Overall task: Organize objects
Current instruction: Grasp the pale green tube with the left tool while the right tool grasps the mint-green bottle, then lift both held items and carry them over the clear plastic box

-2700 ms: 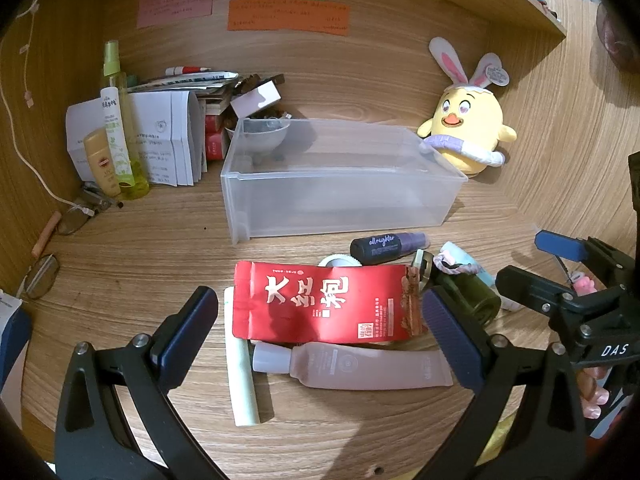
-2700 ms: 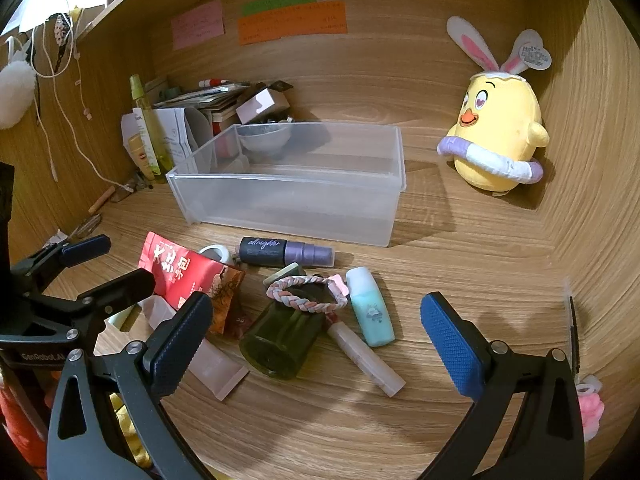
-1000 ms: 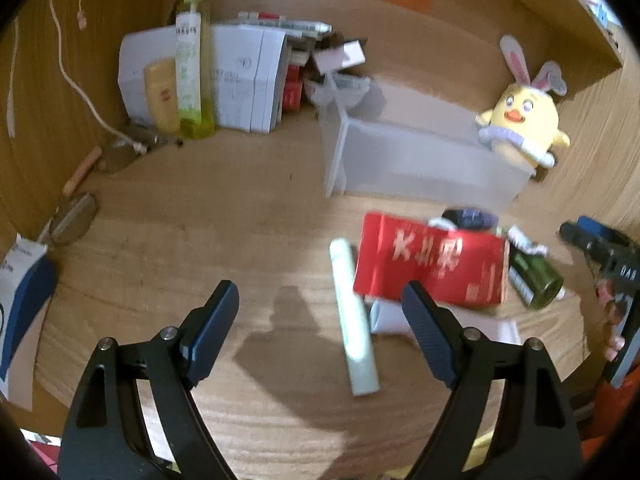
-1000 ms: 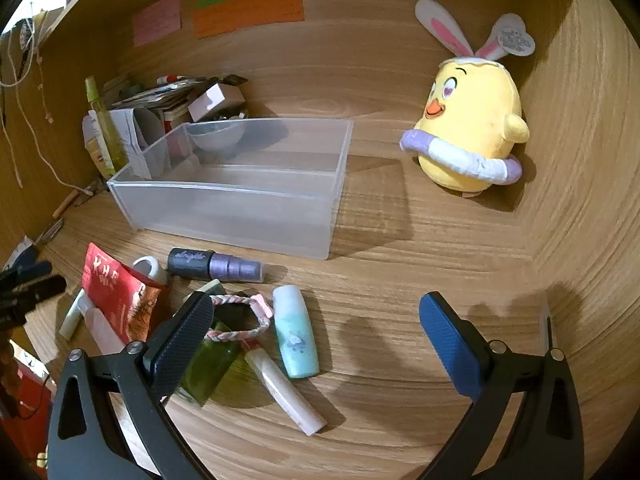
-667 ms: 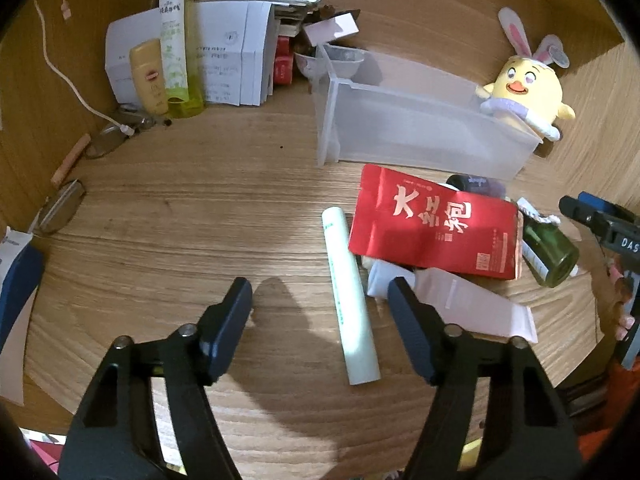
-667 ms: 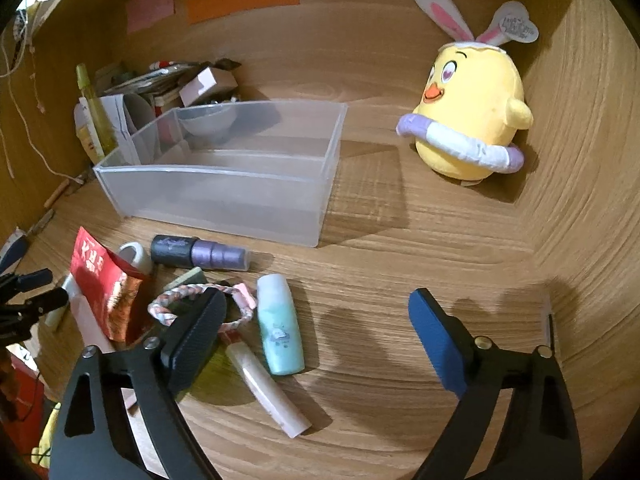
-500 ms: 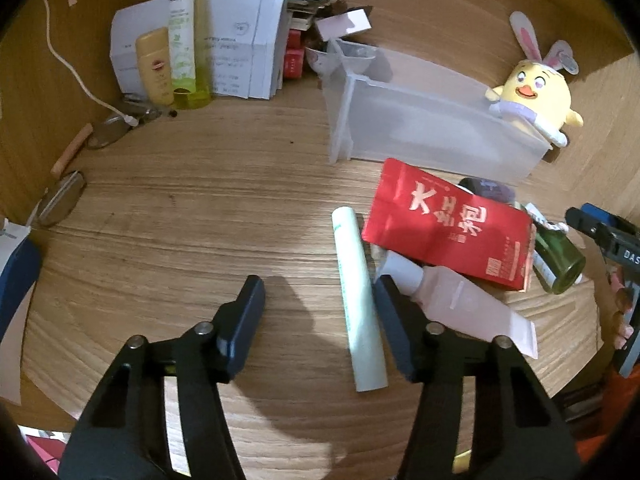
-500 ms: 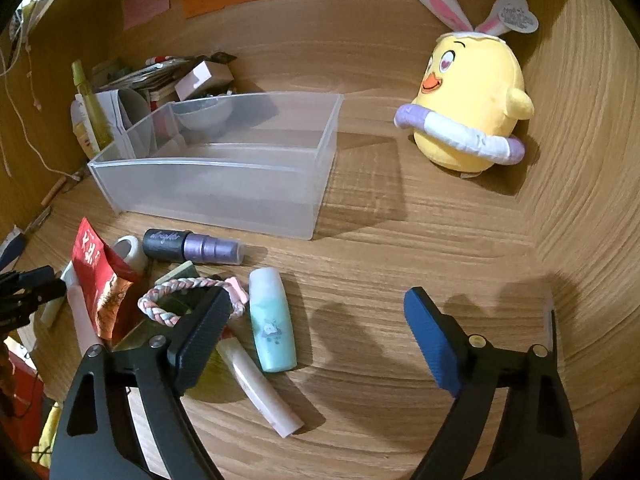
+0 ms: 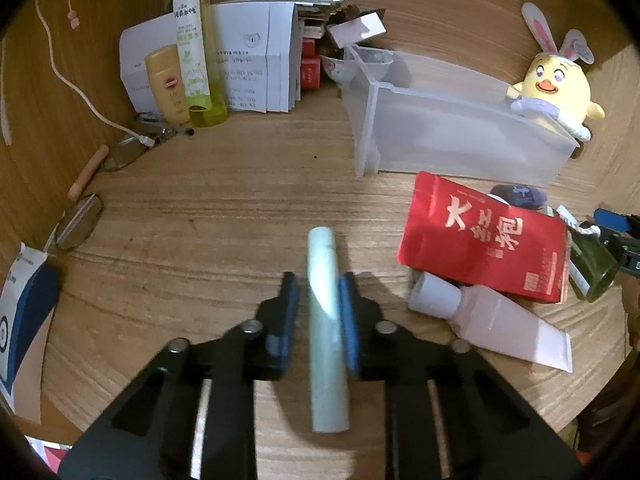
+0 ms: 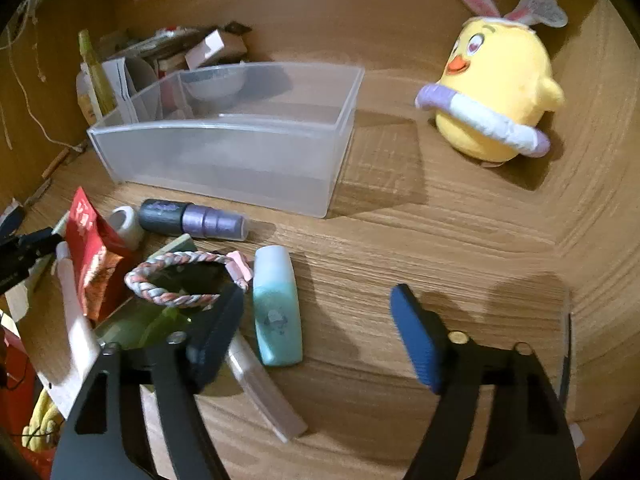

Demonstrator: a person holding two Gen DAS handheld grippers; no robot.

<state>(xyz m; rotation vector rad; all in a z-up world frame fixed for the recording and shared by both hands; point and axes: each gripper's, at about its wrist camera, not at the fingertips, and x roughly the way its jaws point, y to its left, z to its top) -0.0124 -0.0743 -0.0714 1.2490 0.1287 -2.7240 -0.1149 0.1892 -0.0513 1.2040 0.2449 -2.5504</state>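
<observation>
Wooden desk point(image 9: 208, 216) carries everything. Clear plastic bin point(image 10: 224, 152) sits mid-desk, yellow chick plush point(image 10: 496, 92) well apart to its right. Red pouch point(image 9: 484, 244) lies in front of bin, pink tube point(image 9: 492, 320) touching its near edge. Left gripper point(image 9: 318, 304) has 2 fingers closed on pale green tube point(image 9: 326, 328), which lies flat on desk, left of pouch. Right gripper point(image 10: 316, 320) fingers spread wide, holding nothing, above teal bottle point(image 10: 276, 308); braided bracelet point(image 10: 180, 276) just beside it.
</observation>
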